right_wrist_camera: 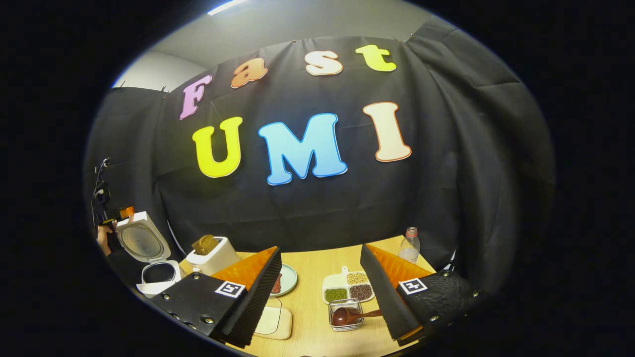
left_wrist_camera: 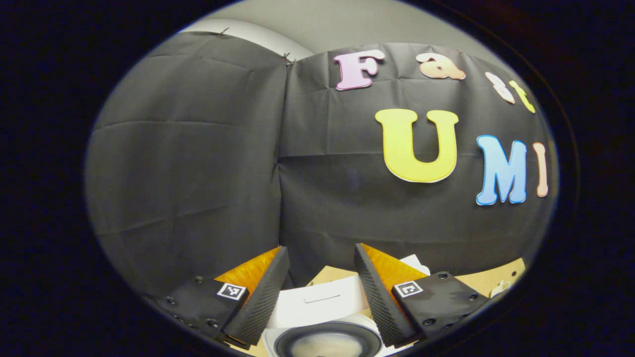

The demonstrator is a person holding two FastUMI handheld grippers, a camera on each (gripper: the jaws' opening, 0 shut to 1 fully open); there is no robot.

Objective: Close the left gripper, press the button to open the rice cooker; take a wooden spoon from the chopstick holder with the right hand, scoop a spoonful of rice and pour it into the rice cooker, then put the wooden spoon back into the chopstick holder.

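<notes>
Rice cooker (right_wrist_camera: 149,258) at table's (right_wrist_camera: 312,277) left edge, lid up. Left gripper (left_wrist_camera: 317,285) spread wide, empty, above cooker's pot. Right gripper (right_wrist_camera: 321,285) spread wide, empty. Wooden spoon (right_wrist_camera: 349,315) lying in clear holder (right_wrist_camera: 346,314) near front edge, beside four-part grain dish (right_wrist_camera: 348,287).

The rice cooker (right_wrist_camera: 158,273) stands open; the toaster (right_wrist_camera: 212,258) is just beside it, and the counter (right_wrist_camera: 317,307) between plate (right_wrist_camera: 286,278) and divided dish (right_wrist_camera: 347,287) is free.
</notes>
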